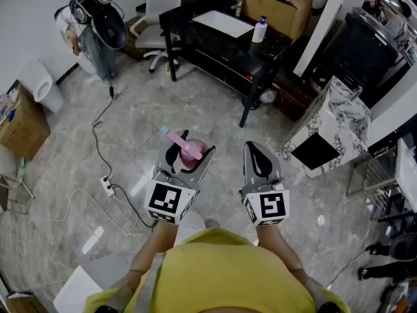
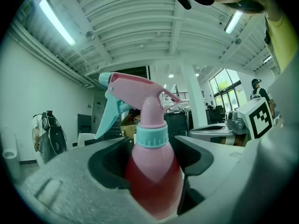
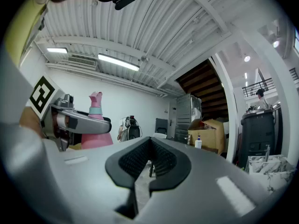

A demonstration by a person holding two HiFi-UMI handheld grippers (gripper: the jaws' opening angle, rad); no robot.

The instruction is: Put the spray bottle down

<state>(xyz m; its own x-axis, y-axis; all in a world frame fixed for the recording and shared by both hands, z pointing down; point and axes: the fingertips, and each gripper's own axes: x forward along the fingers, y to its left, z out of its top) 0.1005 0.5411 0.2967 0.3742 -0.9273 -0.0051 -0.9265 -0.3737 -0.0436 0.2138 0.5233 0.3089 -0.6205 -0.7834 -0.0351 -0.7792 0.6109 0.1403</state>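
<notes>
A pink spray bottle with a teal trigger and collar stands upright between the jaws of my left gripper, which is shut on its body. In the left gripper view the spray bottle fills the gap between the dark pads, its nozzle pointing left. My right gripper is held beside it to the right, its jaws shut with nothing in them. In the right gripper view the right gripper has its pads meeting at the tips, and the spray bottle shows at the left. Both grippers are held above the floor.
A black table stands ahead with a white pump bottle and a cardboard box on it. A white chair is to its left, and a marble-patterned cabinet stands at the right. A power strip with cables lies on the marble floor.
</notes>
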